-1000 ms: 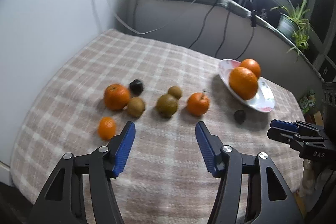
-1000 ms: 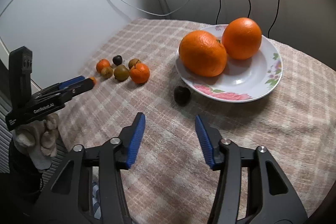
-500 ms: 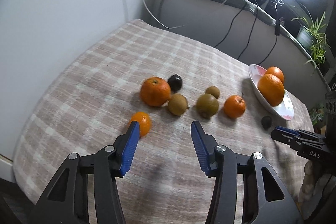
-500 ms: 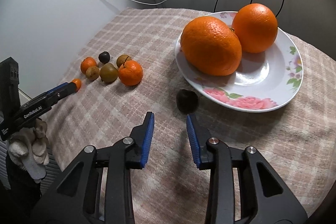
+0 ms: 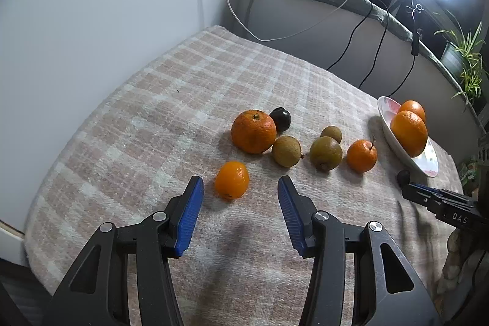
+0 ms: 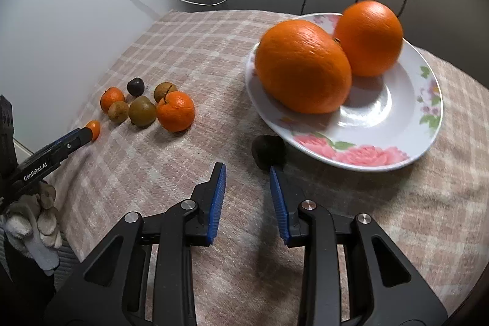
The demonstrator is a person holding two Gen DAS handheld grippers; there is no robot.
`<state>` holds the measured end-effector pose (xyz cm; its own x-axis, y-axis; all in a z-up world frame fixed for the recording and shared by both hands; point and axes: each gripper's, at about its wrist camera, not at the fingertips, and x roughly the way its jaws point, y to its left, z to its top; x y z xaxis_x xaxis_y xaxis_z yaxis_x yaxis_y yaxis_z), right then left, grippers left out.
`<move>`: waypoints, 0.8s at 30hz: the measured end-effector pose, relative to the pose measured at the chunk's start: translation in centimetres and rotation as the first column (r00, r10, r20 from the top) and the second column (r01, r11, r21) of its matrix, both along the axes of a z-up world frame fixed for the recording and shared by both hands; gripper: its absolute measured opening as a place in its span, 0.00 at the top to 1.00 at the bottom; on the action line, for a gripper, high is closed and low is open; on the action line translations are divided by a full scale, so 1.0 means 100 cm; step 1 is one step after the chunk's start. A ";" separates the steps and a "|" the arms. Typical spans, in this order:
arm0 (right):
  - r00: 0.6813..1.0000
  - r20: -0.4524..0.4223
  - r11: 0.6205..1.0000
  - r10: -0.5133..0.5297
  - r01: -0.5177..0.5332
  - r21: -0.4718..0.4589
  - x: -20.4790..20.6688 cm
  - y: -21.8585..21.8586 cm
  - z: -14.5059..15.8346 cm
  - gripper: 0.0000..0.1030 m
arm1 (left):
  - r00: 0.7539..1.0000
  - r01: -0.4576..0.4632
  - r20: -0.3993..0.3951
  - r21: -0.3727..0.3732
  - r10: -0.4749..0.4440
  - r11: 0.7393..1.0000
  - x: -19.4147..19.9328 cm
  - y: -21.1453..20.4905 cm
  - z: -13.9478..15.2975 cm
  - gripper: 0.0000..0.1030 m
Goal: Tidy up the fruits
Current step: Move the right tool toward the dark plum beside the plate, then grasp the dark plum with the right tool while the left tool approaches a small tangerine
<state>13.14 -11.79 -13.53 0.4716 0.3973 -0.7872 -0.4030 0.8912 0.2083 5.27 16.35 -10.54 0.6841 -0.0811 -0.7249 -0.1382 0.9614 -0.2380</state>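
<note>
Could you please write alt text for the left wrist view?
The open left gripper hovers just short of a small orange fruit on a checked cloth; beyond lie more loose fruits and a plate with two oranges.

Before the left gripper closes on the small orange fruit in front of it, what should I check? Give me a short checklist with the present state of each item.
1. Left gripper open: ok.
2. Small orange fruit lined up with the gap between the fingers: ok, though it sits just ahead of the tips.
3. Fruit apart from the big orange and kiwi: ok.
4. Room on the floral plate beside its two oranges: ok.
5. Right gripper out of the way, empty near the dark fruit: ok.
6. Fruit firmness: cannot tell.
</note>
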 end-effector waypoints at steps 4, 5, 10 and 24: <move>1.000 -0.006 1.000 -0.021 0.021 -0.005 0.003 -0.004 -0.005 0.70 | 1.000 0.011 -0.005 -0.003 -0.011 1.000 0.003 -0.002 -0.002 0.52; 1.000 -0.004 1.000 -0.026 0.026 -0.006 0.003 -0.004 -0.004 0.70 | 1.000 0.011 -0.007 -0.007 -0.011 1.000 0.003 -0.001 -0.003 0.52; 0.999 0.004 0.999 -0.037 0.037 -0.018 0.007 -0.002 -0.002 0.70 | 1.000 0.016 -0.017 -0.022 -0.017 1.000 0.006 -0.001 -0.007 0.52; 0.999 0.044 0.996 -0.032 0.035 -0.080 0.016 0.014 -0.004 0.75 | 0.999 0.002 -0.039 -0.045 -0.004 0.999 0.013 0.003 -0.011 0.61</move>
<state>14.74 -10.35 -13.89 0.5174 0.3167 -0.7950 -0.3796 0.9175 0.1184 6.60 16.70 -11.67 0.6551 -0.1165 -0.7465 -0.1455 0.9501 -0.2759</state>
